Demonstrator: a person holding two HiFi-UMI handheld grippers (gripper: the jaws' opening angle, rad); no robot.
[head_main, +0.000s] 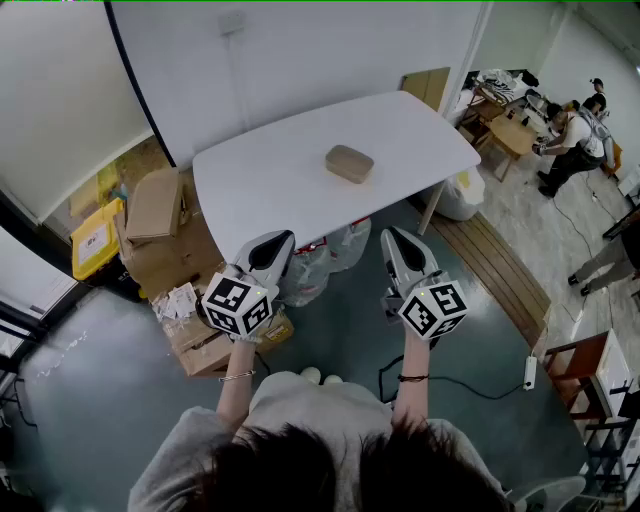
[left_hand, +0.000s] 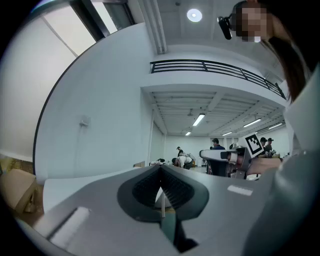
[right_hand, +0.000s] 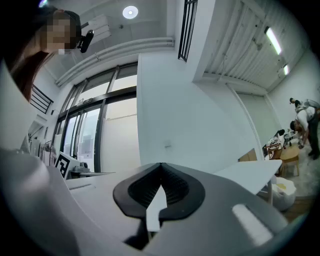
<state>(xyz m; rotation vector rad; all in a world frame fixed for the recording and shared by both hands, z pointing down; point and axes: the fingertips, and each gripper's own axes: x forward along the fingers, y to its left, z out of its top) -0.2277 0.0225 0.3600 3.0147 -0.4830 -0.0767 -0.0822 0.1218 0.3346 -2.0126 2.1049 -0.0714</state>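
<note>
A white table (head_main: 260, 180) stands ahead of me in the head view. A flat tan block (head_main: 349, 163) lies on it, right of its middle. My left gripper (head_main: 283, 238) is held in the air just short of the table's near edge, its jaws pressed together on nothing. My right gripper (head_main: 392, 233) hangs beside it at the same height, likewise shut and empty. The left gripper view looks across my closed left gripper (left_hand: 161, 167) toward the table top and the right gripper's marker cube (left_hand: 254, 144). In the right gripper view my right gripper (right_hand: 161, 165) points at the white wall.
Cardboard boxes (head_main: 160, 205) and a yellow bin (head_main: 95, 238) crowd the floor left of the table. Plastic bags (head_main: 330, 250) sit under it, a white bag (head_main: 462, 195) by its right leg. A power strip (head_main: 531, 372) lies at right. People (head_main: 575, 130) work far right.
</note>
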